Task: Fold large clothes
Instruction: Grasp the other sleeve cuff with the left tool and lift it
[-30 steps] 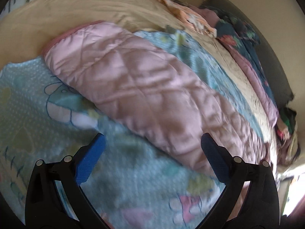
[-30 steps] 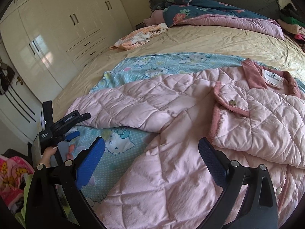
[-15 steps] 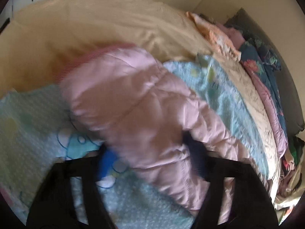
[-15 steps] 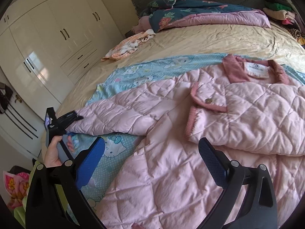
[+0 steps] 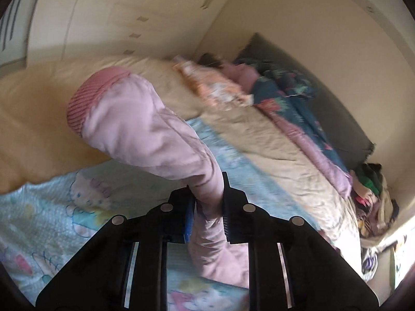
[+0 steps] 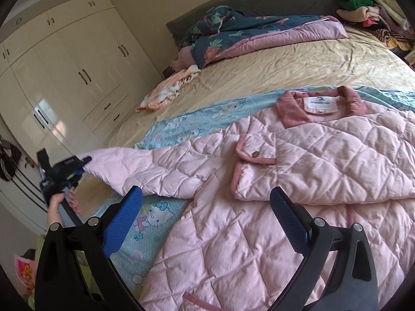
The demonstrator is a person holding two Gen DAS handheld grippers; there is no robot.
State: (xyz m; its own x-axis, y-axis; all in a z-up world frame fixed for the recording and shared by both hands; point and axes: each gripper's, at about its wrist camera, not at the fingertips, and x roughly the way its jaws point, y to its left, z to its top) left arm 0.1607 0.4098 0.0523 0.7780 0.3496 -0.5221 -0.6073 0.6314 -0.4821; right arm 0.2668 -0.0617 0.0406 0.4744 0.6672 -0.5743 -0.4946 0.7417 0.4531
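Left gripper (image 5: 207, 202): clamped on the sleeve (image 5: 145, 134) of the pink quilted jacket (image 6: 272, 194). In the left wrist view the sleeve runs from the jaws at lower centre up to its ribbed cuff (image 5: 88, 98) at upper left, clear of the bed (image 5: 272, 140). The frame is blurred.

Right gripper (image 6: 206, 215): jaws wide apart, nothing between the blue pads, poised over the jacket body at the bottom of the right wrist view.

Jacket: spread across the centre and right of that view, collar (image 6: 319, 103) toward the upper right, lying on a blue cartoon-print sheet (image 6: 197, 127) over the beige bedspread. At centre left, a hand (image 6: 55, 204) carries the left gripper with the sleeve end.

Surroundings: dark floral quilt (image 6: 233, 31) at the headboard, an orange-patterned cloth (image 6: 166, 90) beside it, cream wardrobe (image 6: 77, 77) at left.
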